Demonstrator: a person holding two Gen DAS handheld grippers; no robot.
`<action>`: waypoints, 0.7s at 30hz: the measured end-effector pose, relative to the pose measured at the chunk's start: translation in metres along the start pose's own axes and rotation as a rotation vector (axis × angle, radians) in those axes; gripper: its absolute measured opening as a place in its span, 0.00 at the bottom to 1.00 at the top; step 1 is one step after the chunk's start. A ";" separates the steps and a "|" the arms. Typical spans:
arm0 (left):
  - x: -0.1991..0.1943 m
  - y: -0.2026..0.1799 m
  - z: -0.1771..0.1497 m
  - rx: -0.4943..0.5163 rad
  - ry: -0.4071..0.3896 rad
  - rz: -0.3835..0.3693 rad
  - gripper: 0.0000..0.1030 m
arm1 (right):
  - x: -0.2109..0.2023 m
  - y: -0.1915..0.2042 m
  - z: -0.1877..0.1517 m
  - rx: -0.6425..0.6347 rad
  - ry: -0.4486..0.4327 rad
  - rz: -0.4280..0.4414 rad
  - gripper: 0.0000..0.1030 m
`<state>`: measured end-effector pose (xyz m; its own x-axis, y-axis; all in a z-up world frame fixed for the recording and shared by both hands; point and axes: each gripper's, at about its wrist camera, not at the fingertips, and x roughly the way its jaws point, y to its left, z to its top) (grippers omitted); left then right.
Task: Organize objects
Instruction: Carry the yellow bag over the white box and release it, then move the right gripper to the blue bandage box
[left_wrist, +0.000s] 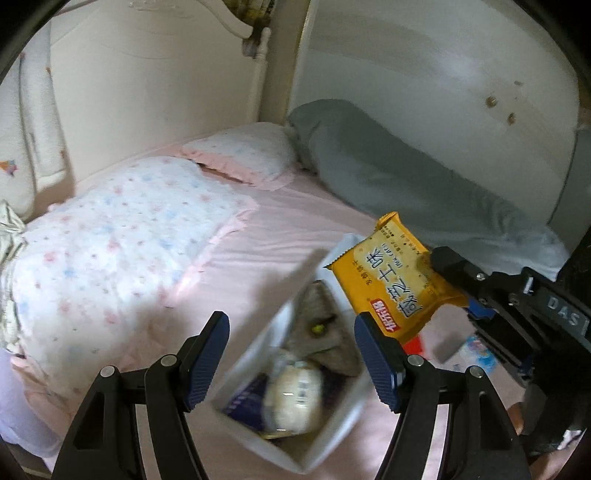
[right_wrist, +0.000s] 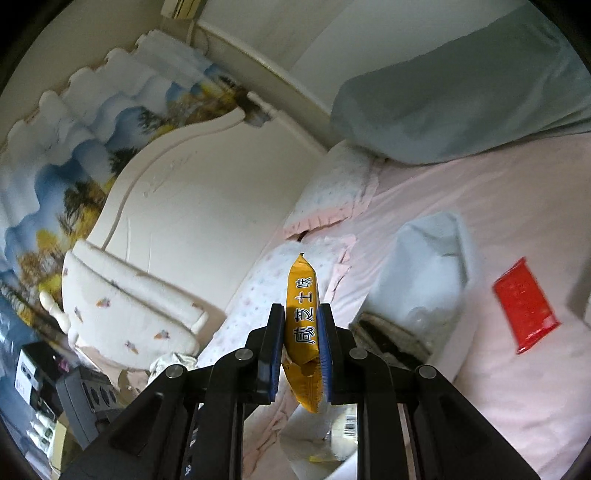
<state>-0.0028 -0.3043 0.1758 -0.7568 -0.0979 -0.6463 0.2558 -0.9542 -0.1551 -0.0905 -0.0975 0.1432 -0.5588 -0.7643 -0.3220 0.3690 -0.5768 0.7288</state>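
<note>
On the pink bed (left_wrist: 280, 214) a white box (left_wrist: 332, 435) lies open, already holding a round pale packet (left_wrist: 295, 400), something grey and furry (left_wrist: 325, 332) and a dark blue packet. The right tool (right_wrist: 301, 332) is clamped tight on a yellow snack packet (right_wrist: 302, 314), gripping it edge-on near its lower half, so the packet stands up between the pads. From the left wrist view the packet (left_wrist: 391, 280) hangs in the air just above the far corner of the box. The left tool (left_wrist: 291, 365) has its jaws spread about halfway, with the box between them, though I cannot tell whether the pads touch its walls.

To my eye this is the carrying step: one snack is picked and on its way into the box. Next the packet needs bringing over the opening, lowering and letting go. A red packet (right_wrist: 524, 306) lies on the sheet to the right, likely the next to collect.
</note>
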 end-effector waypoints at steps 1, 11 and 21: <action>0.002 0.002 -0.001 0.004 0.008 0.017 0.67 | 0.003 0.002 -0.005 -0.005 0.009 0.005 0.18; 0.006 0.003 -0.004 0.016 0.032 0.004 0.67 | 0.016 -0.003 -0.019 -0.032 0.075 0.022 0.20; 0.004 -0.038 -0.009 0.089 0.030 -0.055 0.67 | -0.025 0.012 -0.012 -0.204 -0.028 -0.232 0.54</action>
<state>-0.0100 -0.2659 0.1727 -0.7498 -0.0373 -0.6606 0.1588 -0.9794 -0.1249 -0.0635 -0.0889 0.1531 -0.6650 -0.5986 -0.4466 0.3692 -0.7833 0.5001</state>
